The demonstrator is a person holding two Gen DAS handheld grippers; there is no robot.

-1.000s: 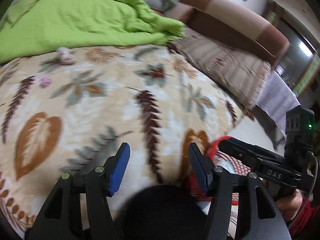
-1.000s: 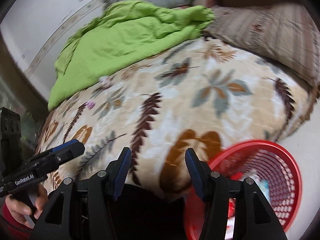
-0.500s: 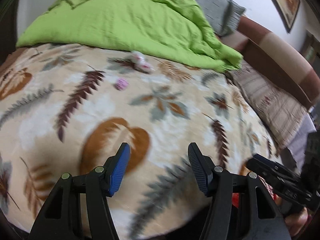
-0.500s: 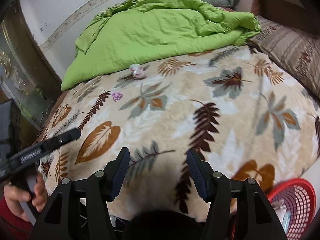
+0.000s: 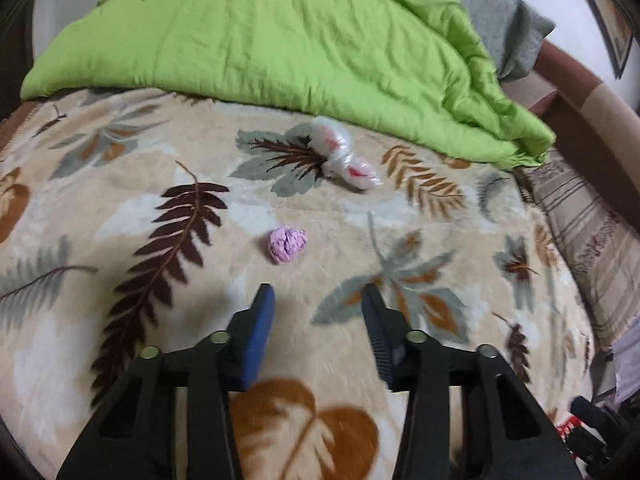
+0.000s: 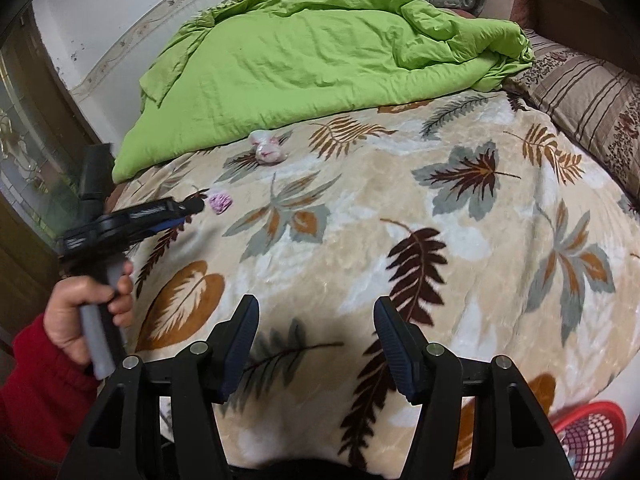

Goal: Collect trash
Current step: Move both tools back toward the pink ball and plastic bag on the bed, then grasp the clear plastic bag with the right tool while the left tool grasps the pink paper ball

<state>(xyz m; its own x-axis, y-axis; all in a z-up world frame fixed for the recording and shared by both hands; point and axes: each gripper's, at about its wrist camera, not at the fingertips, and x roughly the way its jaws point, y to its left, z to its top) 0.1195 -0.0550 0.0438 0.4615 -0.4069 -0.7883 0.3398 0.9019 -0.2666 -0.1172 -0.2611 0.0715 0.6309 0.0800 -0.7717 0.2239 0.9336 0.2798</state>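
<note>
A crumpled pink paper ball (image 5: pixel 287 245) lies on the leaf-patterned blanket (image 5: pixel 400 240), a short way ahead of my open, empty left gripper (image 5: pixel 318 300). A scrunched clear plastic wrapper with red marks (image 5: pixel 342 156) lies farther back near the green duvet. In the right wrist view the paper ball (image 6: pixel 220 202) sits just beyond the left gripper's tip (image 6: pixel 192 206), and the wrapper (image 6: pixel 267 148) lies behind it. My right gripper (image 6: pixel 316 316) is open and empty above the blanket's near part. A red mesh basket (image 6: pixel 592 428) stands on the floor at lower right.
A green duvet (image 5: pixel 300 40) is heaped across the back of the bed. A striped brown pillow (image 6: pixel 588 108) lies at the right. A grey pillow (image 5: pixel 500 20) and brown headboard (image 5: pixel 580 92) are behind. A glass-panelled door (image 6: pixel 24 160) is at the left.
Both grippers have swung from the basket side toward the bed's middle. The left gripper has closed in on the pink paper ball. The basket has slid to the frame's corner.
</note>
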